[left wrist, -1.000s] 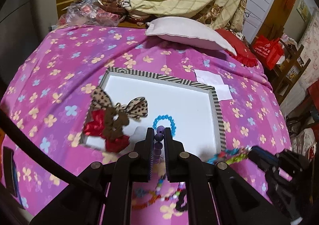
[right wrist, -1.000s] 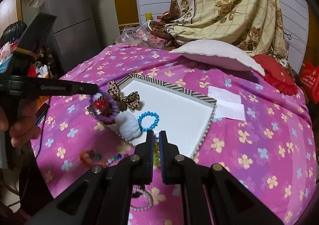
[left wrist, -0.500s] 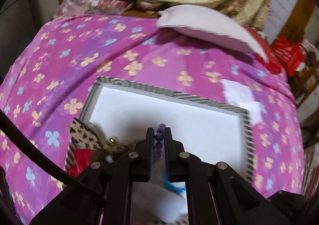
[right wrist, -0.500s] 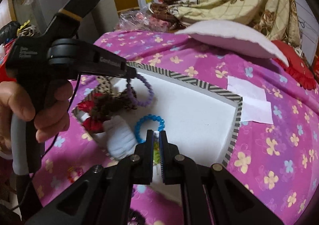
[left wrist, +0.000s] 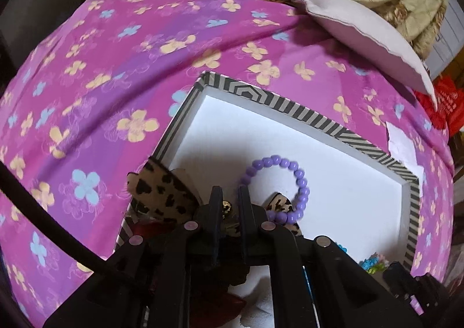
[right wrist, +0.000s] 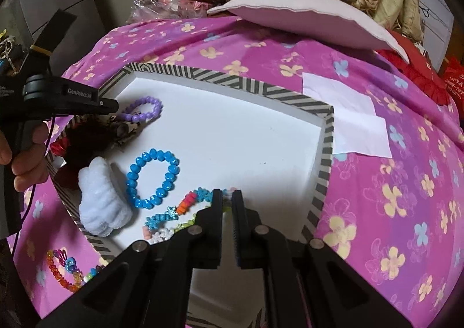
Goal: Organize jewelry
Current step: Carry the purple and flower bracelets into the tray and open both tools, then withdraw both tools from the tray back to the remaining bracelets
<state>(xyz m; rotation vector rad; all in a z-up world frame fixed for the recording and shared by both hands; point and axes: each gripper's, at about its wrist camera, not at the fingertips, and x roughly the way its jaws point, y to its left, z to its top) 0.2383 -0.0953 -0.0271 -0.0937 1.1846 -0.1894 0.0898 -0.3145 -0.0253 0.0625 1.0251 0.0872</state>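
Note:
A white tray with a striped rim (left wrist: 290, 107) (right wrist: 220, 78) lies on the pink flowered cloth. A purple bead bracelet (left wrist: 290, 180) (right wrist: 145, 108) lies in the tray, partly on a leopard-print bow (left wrist: 162, 191). My left gripper (left wrist: 230, 197) (right wrist: 111, 104) is open just above the bow, apart from the purple bracelet. My right gripper (right wrist: 227, 197) stands slightly open over the tray's near edge, beside a multicoloured bead strand (right wrist: 185, 206) that lies on the tray floor. A blue bead bracelet (right wrist: 152, 178) and a white fluffy scrunchie (right wrist: 100, 203) lie in the tray.
More coloured bead bracelets (right wrist: 66, 270) lie on the cloth outside the tray's near left corner. A white paper (right wrist: 353, 116) lies right of the tray. A white pillow (right wrist: 304, 17) and piled bedding sit at the far edge.
My left gripper opened and let the purple bracelet drop into the tray. My right gripper moved over the tray, opened and released the multicoloured strand there.

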